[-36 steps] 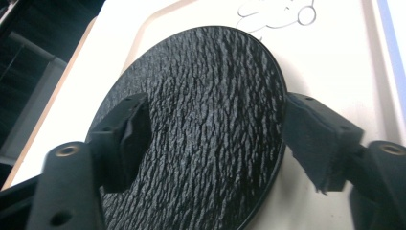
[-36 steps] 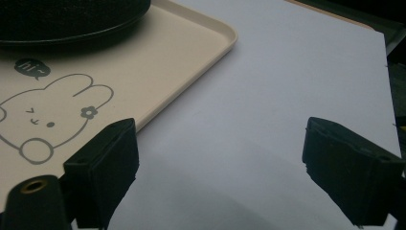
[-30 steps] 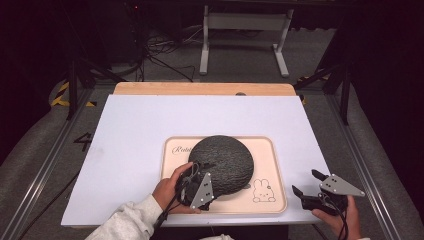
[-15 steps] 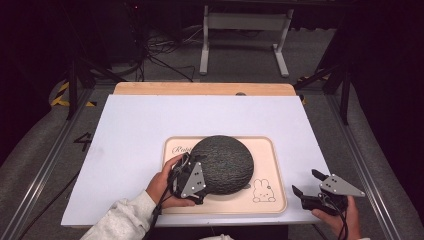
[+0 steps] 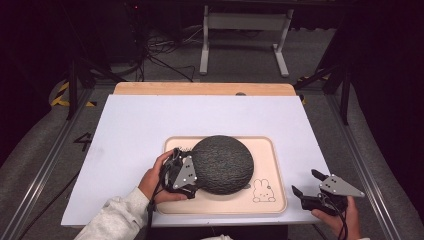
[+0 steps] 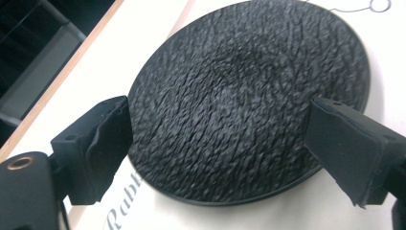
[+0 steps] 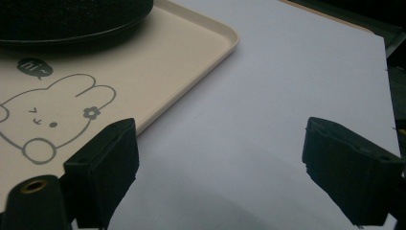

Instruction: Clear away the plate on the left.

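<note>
On a beige tray [image 5: 272,150] near the front of the white bench [image 5: 135,125], a dark woven dome [image 5: 222,164] sits; the left gripper [image 5: 186,174] has fingers spread at its edge. Closing squarely across the rim looks wisest. The right gripper [image 5: 309,184], fingers spread, idles beside the tray

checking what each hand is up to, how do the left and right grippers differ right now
The left gripper is over the beige tray, its open jaws straddling the edge of the dark woven disc. The right gripper sits off the tray, at the white table's near right corner, jaws around nothing. Both are open and hand-held.
</note>
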`<state>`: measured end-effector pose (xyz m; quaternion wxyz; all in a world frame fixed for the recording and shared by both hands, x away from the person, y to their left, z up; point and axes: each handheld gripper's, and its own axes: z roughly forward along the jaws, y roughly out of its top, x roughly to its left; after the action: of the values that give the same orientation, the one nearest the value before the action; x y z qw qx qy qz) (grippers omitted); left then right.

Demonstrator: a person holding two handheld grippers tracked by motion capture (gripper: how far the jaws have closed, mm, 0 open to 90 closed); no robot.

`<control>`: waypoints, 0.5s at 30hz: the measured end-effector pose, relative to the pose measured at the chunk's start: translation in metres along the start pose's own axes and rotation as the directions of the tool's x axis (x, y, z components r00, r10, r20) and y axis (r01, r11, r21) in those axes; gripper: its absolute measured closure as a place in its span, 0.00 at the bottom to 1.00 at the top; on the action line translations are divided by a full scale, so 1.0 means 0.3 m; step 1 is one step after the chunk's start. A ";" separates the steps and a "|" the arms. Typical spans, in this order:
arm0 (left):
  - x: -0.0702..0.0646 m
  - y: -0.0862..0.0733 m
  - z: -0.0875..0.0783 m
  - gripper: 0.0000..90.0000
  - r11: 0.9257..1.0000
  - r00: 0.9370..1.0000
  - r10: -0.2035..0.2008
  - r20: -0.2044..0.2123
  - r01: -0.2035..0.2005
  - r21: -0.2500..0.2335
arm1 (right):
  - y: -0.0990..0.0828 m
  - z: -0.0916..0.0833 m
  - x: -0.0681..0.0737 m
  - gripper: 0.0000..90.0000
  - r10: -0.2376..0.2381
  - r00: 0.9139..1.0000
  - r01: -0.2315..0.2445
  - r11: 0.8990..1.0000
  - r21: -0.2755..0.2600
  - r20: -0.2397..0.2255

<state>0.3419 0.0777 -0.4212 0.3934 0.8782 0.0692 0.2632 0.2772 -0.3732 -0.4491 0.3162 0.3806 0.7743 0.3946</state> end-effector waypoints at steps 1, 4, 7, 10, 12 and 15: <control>0.004 -0.004 -0.001 0.12 1.000 1.000 -0.001 -0.001 0.001 0.002 | 0.000 0.000 0.001 0.14 -0.001 1.000 0.001 1.000 0.000 0.001; 0.015 -0.016 -0.011 0.12 1.000 1.000 -0.002 -0.015 0.002 0.017 | 0.000 0.001 0.002 0.14 -0.004 1.000 0.004 1.000 0.001 0.000; 0.027 -0.031 -0.023 0.11 1.000 1.000 -0.008 -0.020 0.008 0.025 | 0.000 0.001 0.002 0.14 -0.004 1.000 0.004 1.000 0.001 -0.001; 0.033 -0.046 -0.032 0.11 0.999 0.999 -0.025 -0.023 0.026 0.036 | 0.000 0.001 0.002 0.14 -0.006 1.000 0.006 1.000 0.001 0.000; 0.038 -0.055 -0.037 0.11 0.999 0.999 -0.025 -0.030 0.026 0.045 | 0.000 0.002 0.003 0.14 -0.007 1.000 0.007 1.000 0.003 0.001; 0.044 -0.069 -0.049 0.11 0.997 0.999 -0.013 -0.050 0.017 0.071 | 0.000 0.003 0.003 0.14 -0.009 1.000 0.009 1.000 0.005 0.002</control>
<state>0.3475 0.1057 -0.4228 0.3619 0.8844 0.0948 0.2791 0.2773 -0.3721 -0.4497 0.3177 0.3781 0.7767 0.3909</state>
